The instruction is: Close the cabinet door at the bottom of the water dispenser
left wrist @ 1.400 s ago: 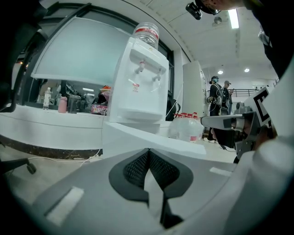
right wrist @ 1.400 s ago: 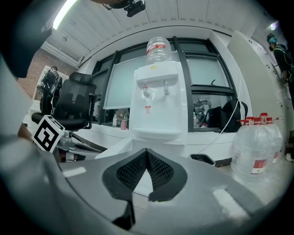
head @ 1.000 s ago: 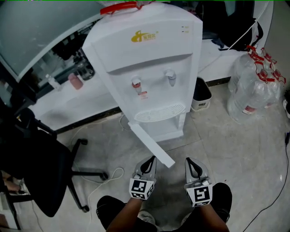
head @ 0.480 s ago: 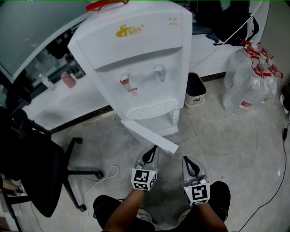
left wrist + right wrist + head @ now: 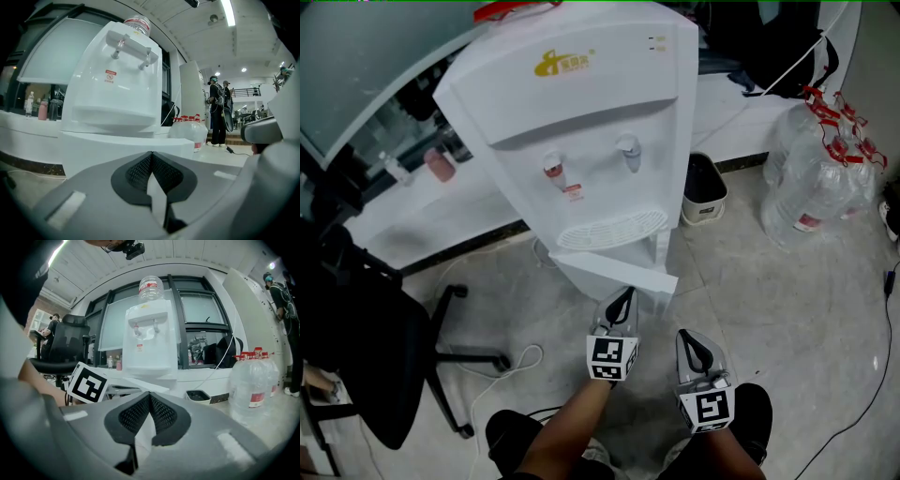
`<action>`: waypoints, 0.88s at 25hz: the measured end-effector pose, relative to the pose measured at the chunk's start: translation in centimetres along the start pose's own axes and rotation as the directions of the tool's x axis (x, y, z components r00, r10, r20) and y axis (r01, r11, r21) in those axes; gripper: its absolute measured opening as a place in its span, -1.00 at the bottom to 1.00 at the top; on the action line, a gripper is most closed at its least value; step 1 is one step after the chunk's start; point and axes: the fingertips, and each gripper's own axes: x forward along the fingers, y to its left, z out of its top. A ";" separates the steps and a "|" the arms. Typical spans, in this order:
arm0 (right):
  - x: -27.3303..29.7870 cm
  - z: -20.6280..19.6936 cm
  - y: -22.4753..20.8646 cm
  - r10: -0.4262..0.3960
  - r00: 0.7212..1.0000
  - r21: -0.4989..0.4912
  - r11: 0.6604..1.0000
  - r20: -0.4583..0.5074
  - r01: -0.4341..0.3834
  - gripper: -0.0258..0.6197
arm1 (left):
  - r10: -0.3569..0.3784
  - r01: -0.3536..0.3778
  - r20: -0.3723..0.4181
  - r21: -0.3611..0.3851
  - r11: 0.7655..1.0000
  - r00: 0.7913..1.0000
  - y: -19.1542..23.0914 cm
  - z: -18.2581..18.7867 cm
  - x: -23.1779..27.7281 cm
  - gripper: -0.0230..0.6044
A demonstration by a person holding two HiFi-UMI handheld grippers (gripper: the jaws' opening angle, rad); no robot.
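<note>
Head view: water dispenser (image 5: 581,122) on floor. Cabinet door (image 5: 611,272) at its base ajar, free edge out toward dispenser's right front corner. Left tool (image 5: 626,293) jaws together, empty, tip at door face; contact likely, not certain. Right tool (image 5: 686,336) jaws together, empty, idle beside it.

Risk: pinched tip skids off smooth panel past free edge, or door rebounds if push stops short of latch.

Left gripper view shows door's top edge just ahead of jaws. Only right gripper view shows bottle (image 5: 151,287) atop dispenser.
</note>
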 end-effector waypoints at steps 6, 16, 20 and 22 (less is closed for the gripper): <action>0.0 0.0 -0.8 -0.019 1.000 0.013 1.000 -0.008 0.019 -0.91 | 0.007 -0.007 0.002 -0.020 1.000 1.000 0.2 0.5 1.9 -0.87; -0.7 0.2 -1.3 -0.038 0.999 0.031 0.999 -0.026 0.039 -0.91 | 0.013 -0.013 0.006 -0.016 1.000 1.000 0.9 1.1 5.1 -0.87; 0.6 1.7 -1.9 -0.028 0.999 -0.067 0.997 -0.029 0.026 -0.91 | 0.017 -0.017 0.008 -0.010 1.000 1.000 1.3 1.5 6.3 -0.87; 1.5 2.2 -2.6 -0.024 1.000 -0.076 0.997 -0.018 0.023 -0.91 | 0.015 -0.014 0.008 -0.009 1.000 1.000 1.3 1.6 6.7 -0.87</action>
